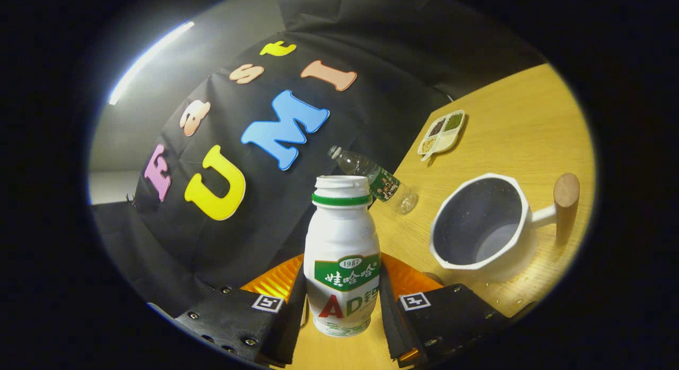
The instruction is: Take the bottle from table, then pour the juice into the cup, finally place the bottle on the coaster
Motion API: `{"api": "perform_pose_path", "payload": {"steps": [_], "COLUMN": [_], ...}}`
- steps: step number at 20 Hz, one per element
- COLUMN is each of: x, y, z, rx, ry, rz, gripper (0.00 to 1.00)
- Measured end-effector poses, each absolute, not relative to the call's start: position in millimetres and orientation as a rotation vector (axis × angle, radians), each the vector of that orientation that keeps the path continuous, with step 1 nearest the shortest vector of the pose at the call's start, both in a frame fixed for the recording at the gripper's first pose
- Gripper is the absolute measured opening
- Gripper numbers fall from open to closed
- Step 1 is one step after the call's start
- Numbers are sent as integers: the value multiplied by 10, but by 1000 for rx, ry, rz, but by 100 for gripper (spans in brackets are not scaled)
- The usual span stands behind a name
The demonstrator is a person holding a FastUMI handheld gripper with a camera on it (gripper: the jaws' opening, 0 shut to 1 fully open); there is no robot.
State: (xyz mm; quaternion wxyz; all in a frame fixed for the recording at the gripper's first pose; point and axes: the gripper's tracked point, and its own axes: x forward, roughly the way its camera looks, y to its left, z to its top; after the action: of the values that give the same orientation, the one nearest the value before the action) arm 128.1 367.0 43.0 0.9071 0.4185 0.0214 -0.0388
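Fingers (pixel 342 301) clamp the bottle (pixel 342 253), tilted near the desk (pixel 520 121) edge; next, swing right and tip over the cup (pixel 480 227).

Two bottles: one white juice bottle (pixel 342 264) and one clear plastic bottle (pixel 374 179). One white cup (pixel 485 227) with a wooden handle. One four-part tray (pixel 442 132) of grains. One orange coaster (pixel 411 277). One wooden surface (pixel 525 131).

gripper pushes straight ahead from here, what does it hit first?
Nothing new soon: the gripper is already shut on the white bottle, held between its fingers. Beyond the bottle, the line seems to run past the table edge toward the black cloth wall; depth is unclear.
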Motion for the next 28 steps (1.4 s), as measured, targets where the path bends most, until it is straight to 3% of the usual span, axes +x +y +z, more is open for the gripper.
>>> {"api": "perform_pose_path", "payload": {"steps": [15, 28], "x": [1538, 1610], "y": [3879, 3787], "z": [430, 194], "rx": [-55, 26], "ry": [97, 107], "rz": [-198, -144], "gripper": [64, 65]}}
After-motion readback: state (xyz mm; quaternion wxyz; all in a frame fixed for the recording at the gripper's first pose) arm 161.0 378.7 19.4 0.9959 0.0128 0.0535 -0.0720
